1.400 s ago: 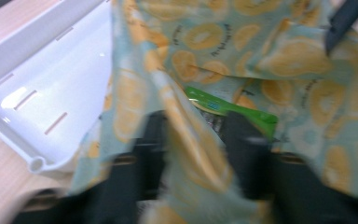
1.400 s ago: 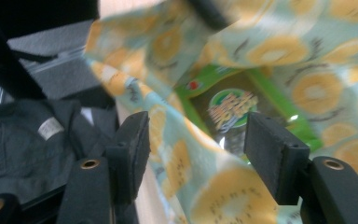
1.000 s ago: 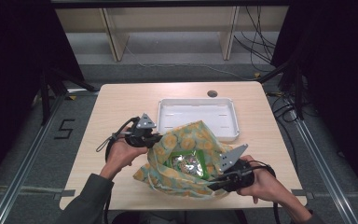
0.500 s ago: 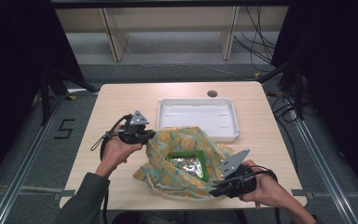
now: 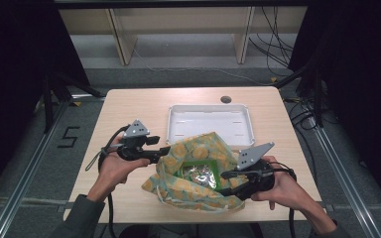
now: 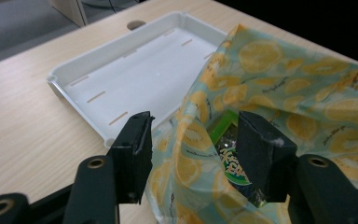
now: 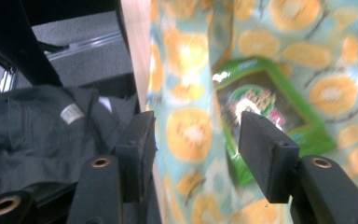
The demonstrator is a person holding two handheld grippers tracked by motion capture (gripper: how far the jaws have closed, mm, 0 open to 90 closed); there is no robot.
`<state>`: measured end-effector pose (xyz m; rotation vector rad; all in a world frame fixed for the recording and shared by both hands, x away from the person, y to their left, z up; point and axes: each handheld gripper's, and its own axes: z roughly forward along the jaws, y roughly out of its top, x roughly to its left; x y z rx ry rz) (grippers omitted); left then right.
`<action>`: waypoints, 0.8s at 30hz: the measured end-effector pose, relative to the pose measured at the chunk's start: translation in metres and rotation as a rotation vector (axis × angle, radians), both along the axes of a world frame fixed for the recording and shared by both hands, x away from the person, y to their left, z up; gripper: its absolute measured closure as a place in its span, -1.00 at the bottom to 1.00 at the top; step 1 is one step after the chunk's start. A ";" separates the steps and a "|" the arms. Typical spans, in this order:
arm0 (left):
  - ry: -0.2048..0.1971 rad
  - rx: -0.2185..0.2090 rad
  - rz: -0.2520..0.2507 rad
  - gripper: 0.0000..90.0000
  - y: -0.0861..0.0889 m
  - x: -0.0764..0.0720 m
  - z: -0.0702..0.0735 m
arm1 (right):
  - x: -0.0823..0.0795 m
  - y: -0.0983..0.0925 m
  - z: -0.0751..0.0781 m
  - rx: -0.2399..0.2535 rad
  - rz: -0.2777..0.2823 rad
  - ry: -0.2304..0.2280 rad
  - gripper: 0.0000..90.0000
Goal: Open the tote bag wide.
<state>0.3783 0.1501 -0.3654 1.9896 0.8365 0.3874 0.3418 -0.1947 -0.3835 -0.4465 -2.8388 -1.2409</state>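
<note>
Count: one cloth bag [image 5: 198, 171], lemon/orange print, lying lower centre of the high view on the wooden table [image 5: 129, 106]. One green snack packet [image 5: 201, 173] inside it, visible through the mouth of the bag. One white tray [image 5: 209, 124], just above the bag in the frame; the bag's upper edge laps over the tray's near rim. One round hole [image 5: 225, 99] in the tabletop above the tray.

Two grippers, one per hand. Left gripper [image 5: 164, 151] sits left of centre, tips at the bag's left edge. Its jaws have just been opening: in the left gripper view [image 6: 193, 154] they stand well apart with a fold of bag cloth between them, pads not pressing on it. Right gripper [image 5: 228, 174] is lower right, tips at the bag's right edge. Its jaws have just been opening too: in the right gripper view [image 7: 196, 144] the gap is wide, bag and packet blurred beyond it, nothing clamped. Dark clothing [image 7: 32, 126] fills the left of that view.
</note>
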 end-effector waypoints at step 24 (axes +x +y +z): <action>-0.031 -0.067 0.079 0.55 0.025 -0.091 -0.050 | 0.071 0.061 -0.006 -0.071 -0.016 0.001 -0.16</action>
